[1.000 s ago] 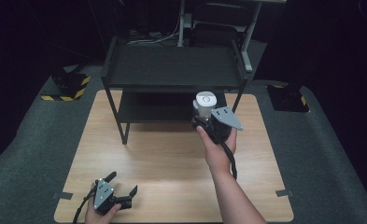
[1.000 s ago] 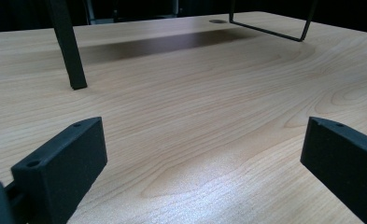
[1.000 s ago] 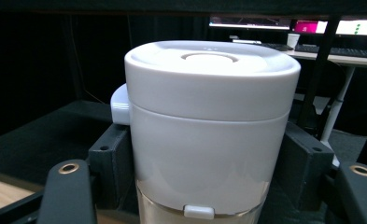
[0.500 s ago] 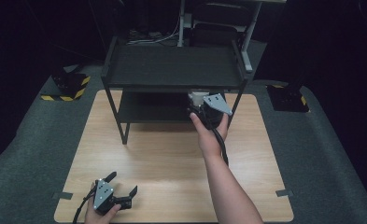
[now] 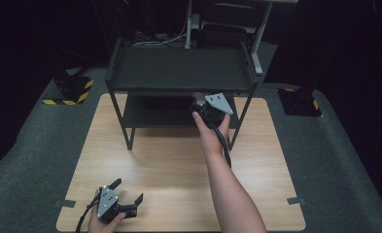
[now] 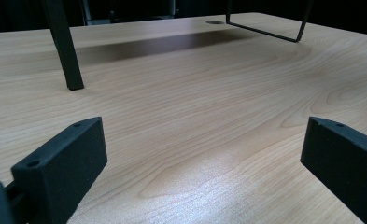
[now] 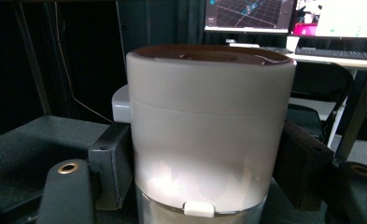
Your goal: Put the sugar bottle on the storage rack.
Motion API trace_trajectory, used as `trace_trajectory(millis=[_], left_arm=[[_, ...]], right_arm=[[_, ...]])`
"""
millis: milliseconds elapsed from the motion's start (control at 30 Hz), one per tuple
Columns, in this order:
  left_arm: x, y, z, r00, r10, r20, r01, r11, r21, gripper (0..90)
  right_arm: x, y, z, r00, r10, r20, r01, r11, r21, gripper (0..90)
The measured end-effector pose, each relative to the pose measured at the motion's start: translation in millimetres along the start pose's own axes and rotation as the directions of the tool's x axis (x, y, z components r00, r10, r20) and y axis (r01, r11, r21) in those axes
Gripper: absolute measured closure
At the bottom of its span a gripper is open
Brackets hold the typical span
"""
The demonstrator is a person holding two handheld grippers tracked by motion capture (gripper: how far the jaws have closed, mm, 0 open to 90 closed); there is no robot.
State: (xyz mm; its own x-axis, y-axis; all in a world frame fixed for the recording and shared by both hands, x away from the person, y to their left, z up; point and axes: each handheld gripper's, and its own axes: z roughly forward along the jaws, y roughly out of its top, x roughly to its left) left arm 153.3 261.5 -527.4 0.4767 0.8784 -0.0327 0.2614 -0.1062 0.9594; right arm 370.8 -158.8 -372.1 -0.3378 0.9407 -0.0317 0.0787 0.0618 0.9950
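Container, a squat cylinder with a white matte lid section over a translucent lower body, stands upright between the black jaws in the right gripper view; a small white tab sits at its lower front edge, a grey lug projects from its left side, and its dark recessed top is rimmed in white.

Left to right in the high view: the left gripper rests low at the near left of the wooden table, jaws spread wide with nothing between them; the left gripper view confirms bare pale wood grain between the two blocky pads. The black shelf rack stands at the table's far side, metal-framed with flat dark decks; the right gripper, its grey three-cornered plate uppermost, sits at the front edge of the rack's lower deck, clamped on the container, which is largely hidden beneath the upper deck.

Against the frame one second earlier, the right hand has travelled forward and slightly down; the container's lid, then clear of the rack, now lies under the upper deck; the left gripper is unchanged in place.
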Motion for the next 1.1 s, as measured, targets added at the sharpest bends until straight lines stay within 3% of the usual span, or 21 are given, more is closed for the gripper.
trace_trajectory(millis=[633,733,767,867,1100], left_arm=[[0.0,0.0,0.1,1.0000,0.001,0.000,-0.001,1.0000,0.000,0.7],[0.1,-0.1,0.2,1.0000,0.001,0.001,-0.001,1.0000,-0.001,0.7],[0.1,-0.1,0.1,1.0000,0.001,0.001,-0.001,1.0000,-0.001,0.7],[0.3,-0.4,-0.1,1.0000,-0.001,0.001,0.001,1.0000,-0.002,0.7],[1.1,-0.4,0.0,1.0000,-0.007,0.003,0.007,1.0000,-0.002,0.7]], right_arm=[[0.1,-5.4,-0.6,1.0000,0.000,-0.001,0.000,1.000,-0.017,29.8],[-2.1,-2.9,-1.1,0.9998,0.011,-0.018,-0.011,1.000,-0.007,22.2],[-1.6,-2.1,-0.5,0.9997,0.007,-0.024,-0.007,1.000,0.002,13.1],[-0.6,-2.4,0.1,0.9998,0.002,-0.019,-0.001,1.000,0.011,1.9],[-2.1,-0.9,-5.7,0.9986,-0.011,-0.051,0.011,1.000,0.003,0.0]])
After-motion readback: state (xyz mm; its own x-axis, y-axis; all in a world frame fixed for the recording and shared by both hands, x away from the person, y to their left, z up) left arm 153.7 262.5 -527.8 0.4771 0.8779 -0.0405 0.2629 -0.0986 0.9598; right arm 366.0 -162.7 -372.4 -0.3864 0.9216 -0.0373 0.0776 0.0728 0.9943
